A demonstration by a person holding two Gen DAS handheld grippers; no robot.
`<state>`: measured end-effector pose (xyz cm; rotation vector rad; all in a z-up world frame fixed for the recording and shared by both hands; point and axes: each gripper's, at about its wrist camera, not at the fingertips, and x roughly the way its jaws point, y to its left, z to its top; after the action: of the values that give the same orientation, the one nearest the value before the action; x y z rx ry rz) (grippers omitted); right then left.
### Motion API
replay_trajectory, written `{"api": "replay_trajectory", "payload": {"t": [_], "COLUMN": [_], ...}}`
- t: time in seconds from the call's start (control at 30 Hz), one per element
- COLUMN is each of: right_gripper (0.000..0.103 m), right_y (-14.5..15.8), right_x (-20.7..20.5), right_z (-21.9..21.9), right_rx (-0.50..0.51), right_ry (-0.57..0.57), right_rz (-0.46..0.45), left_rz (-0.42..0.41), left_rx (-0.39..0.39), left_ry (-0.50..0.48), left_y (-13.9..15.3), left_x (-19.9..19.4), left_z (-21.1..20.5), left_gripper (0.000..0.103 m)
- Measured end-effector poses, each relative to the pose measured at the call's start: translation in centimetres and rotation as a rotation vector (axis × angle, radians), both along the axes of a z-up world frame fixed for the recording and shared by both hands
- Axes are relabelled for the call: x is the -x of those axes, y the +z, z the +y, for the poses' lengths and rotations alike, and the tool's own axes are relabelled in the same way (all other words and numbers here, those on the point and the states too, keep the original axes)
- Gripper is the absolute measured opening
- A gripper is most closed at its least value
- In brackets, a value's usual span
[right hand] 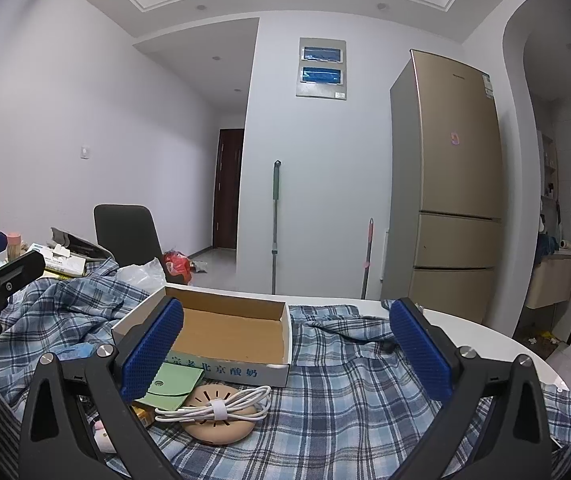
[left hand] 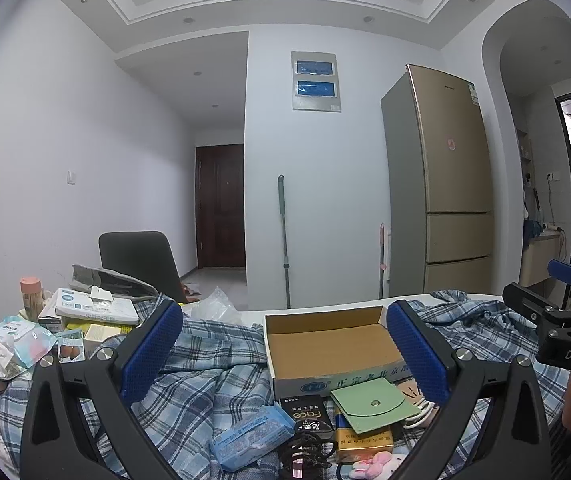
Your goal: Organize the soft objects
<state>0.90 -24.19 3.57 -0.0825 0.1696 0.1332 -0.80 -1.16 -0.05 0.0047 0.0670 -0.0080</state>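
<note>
Left tool (left hand: 285, 356): released, nothing between its pads. Plaid shirt (left hand: 197, 364) lies spread over the counter (right hand: 485, 332). Cardboard box (left hand: 327, 344) sits on the shirt, interior bare. Green pouch (left hand: 371, 404) touches the box's front wall. Right tool (right hand: 286, 354): released, grasping nothing; coiled white cable (right hand: 221, 402) rests on a beige disc (right hand: 217, 428).

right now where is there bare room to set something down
Free: inside the empty box, and the plaid cloth to its right, up to the table edge. Crowded: before the box, with the pouch, cable and packs.
</note>
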Motion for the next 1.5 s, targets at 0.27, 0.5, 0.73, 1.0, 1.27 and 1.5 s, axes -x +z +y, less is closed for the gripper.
{"api": "replay_trajectory", "payload": {"t": [0.27, 0.5, 0.73, 1.0, 1.27, 1.5], "right_gripper": [0.103, 0.103, 0.103, 0.103, 0.103, 0.103], "right_y": [0.0, -0.1, -0.1, -0.2, 0.2, 2.5], "right_x": [-0.3, -0.6, -0.5, -0.4, -1.1, -1.6], "right_z": [0.1, -0.1, -0.1, -0.6, -0.9, 0.8], "right_rx": [-0.002, -0.008, -0.009, -0.034, -0.095, -0.068], "right_ry": [-0.001, -0.004, -0.004, 0.019, 0.101, 0.029], "right_rz": [0.011, 0.022, 0.015, 0.029, 0.087, 0.218], "left_rz": [0.001, -0.005, -0.004, -0.005, -0.011, -0.001], "left_rx": [0.003, -0.008, -0.006, -0.008, -0.043, -0.058], "left_ry": [0.0, -0.011, -0.011, -0.022, -0.026, -0.016], "left_y": [-0.2, -0.1, 0.0, 0.4, 0.6, 3.3], "left_x": [0.0, 0.4, 0.7, 0.7, 0.6, 1.7], "left_z": [-0.1, 0.0, 0.0, 0.2, 0.1, -0.8], "left_gripper": [0.103, 0.103, 0.103, 0.103, 0.103, 0.103]}}
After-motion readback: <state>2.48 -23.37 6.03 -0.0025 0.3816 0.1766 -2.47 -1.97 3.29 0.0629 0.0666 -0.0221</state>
